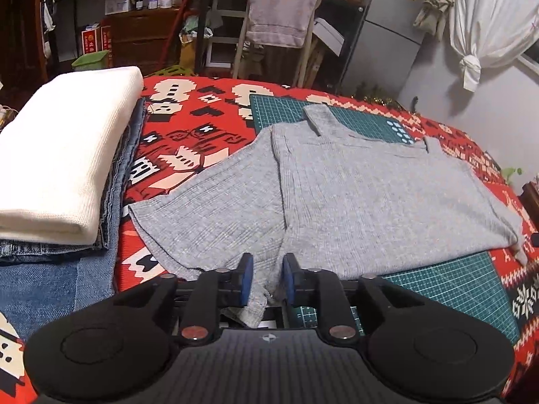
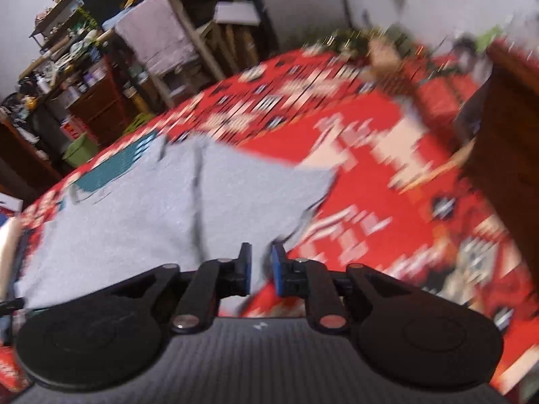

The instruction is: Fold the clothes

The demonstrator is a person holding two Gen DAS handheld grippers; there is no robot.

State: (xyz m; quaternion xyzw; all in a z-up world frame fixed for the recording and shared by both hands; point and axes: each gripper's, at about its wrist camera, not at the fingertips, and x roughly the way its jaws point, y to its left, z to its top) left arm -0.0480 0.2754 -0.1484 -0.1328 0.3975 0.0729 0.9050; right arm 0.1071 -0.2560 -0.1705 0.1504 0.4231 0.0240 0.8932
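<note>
Folded white garment [image 1: 64, 161] on jeans [image 1: 118, 198] at 9 o'clock on the red patterned worktop [image 1: 202, 128]. Grey ribbed top [image 1: 353, 195] lies flat at centre, partly over the green cutting mat [image 1: 454, 286]; long axis 6–12, neck toward 12, one sleeve out toward 9. Left tongs [image 1: 266, 281] part-spread, hem bunched between the pads. Right tongs [image 2: 262, 269] part-spread at the top's near right edge; contact unclear, view blurred.

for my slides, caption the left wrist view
Left gripper open over the near edge of a grey top spread on a green cutting mat.
</note>
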